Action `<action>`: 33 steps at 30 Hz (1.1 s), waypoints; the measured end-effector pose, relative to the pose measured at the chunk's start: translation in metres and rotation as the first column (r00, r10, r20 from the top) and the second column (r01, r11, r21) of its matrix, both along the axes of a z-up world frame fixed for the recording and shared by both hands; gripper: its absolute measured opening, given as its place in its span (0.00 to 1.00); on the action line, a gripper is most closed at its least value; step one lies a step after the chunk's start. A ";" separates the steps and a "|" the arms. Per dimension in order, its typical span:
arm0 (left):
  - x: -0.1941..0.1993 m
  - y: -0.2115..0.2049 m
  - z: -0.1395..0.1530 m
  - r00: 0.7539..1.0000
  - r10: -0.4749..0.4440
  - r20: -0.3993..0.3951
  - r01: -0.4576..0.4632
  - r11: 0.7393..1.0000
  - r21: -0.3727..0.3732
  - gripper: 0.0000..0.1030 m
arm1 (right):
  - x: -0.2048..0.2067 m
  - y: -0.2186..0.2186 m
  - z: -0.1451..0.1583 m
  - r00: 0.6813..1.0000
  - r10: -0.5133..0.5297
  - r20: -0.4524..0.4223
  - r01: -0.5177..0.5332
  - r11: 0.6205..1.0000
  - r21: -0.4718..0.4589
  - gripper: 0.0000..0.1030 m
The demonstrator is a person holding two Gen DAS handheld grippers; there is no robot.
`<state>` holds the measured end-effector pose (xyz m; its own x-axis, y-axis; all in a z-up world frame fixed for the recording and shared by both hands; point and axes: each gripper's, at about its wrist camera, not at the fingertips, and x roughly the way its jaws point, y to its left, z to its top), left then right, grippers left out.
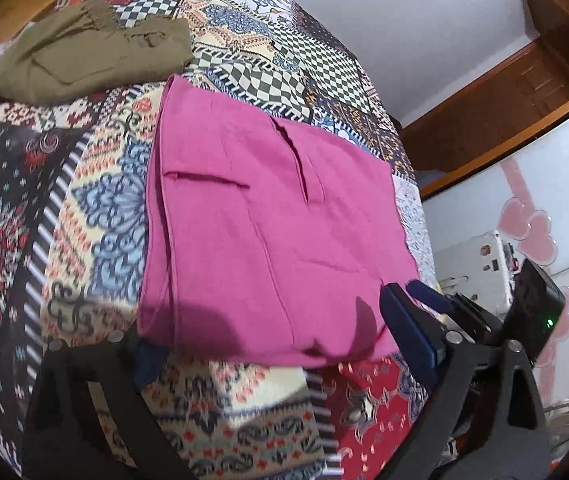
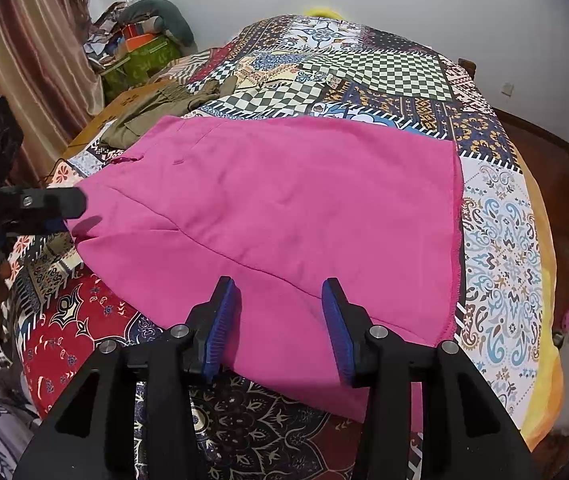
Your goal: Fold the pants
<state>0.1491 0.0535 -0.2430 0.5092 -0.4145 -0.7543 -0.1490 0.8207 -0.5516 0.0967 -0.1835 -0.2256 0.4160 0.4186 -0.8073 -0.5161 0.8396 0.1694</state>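
Pink pants (image 1: 268, 216) lie folded into a flat rectangle on the patterned bed cover (image 1: 96, 220); they also show in the right wrist view (image 2: 284, 208). My left gripper (image 1: 260, 328) is open, its left finger under the near edge of the pants and its right finger (image 1: 408, 328) beside the near right corner. It also shows in the right wrist view (image 2: 66, 210) at the pants' left corner. My right gripper (image 2: 280, 320) is open just above the near edge of the pants, holding nothing.
Folded olive-green pants (image 1: 84, 56) lie at the far left of the bed, also in the right wrist view (image 2: 156, 108). A clutter pile (image 2: 140, 44) and curtain (image 2: 28, 64) stand at the left. A wooden door frame (image 1: 496, 96) and white cabinet (image 1: 524, 208) are at right.
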 end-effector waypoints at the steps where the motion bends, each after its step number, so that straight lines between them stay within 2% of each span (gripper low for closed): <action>1: 0.003 0.000 0.000 1.000 0.012 -0.001 -0.012 1.000 0.016 0.83 | 0.000 0.000 0.000 1.000 0.000 0.000 0.000 1.000 0.001 0.41; 5: 0.010 0.001 -0.001 1.000 0.015 0.000 -0.015 0.999 0.040 0.67 | 0.001 -0.001 -0.001 1.000 -0.004 -0.007 0.004 1.000 0.007 0.43; 7: 0.012 0.002 -0.002 1.000 0.016 -0.002 -0.016 0.999 0.030 0.51 | 0.002 -0.002 -0.001 1.000 -0.005 -0.008 0.005 1.000 0.007 0.44; 10: 0.014 0.005 -0.003 1.000 0.014 -0.003 -0.014 1.000 0.004 0.39 | 0.003 -0.002 -0.001 1.000 -0.007 -0.010 0.007 1.000 0.005 0.44; 13: 0.013 0.004 -0.002 1.000 0.009 0.009 -0.009 1.000 0.008 0.32 | 0.004 -0.001 0.001 1.000 -0.007 -0.010 0.007 1.000 -0.003 0.44; 18: 0.010 0.000 0.010 0.999 0.003 0.054 -0.007 0.998 0.063 0.25 | 0.009 0.002 0.006 1.000 -0.006 -0.009 0.006 1.000 -0.018 0.44; 23: 0.001 -0.003 0.031 0.992 -0.008 0.126 -0.014 0.985 0.171 0.22 | 0.018 0.009 0.020 1.000 -0.007 0.005 0.007 1.000 0.020 0.44; 28: -0.015 -0.010 0.052 0.981 -0.043 0.191 -0.021 0.947 0.320 0.22 | 0.031 0.031 0.030 1.000 0.009 0.021 -0.010 0.999 0.048 0.44; 33: -0.029 -0.016 0.061 0.974 -0.077 0.212 -0.023 0.902 0.432 0.22 | 0.034 0.067 0.025 0.996 0.090 -0.007 -0.089 0.995 0.045 0.44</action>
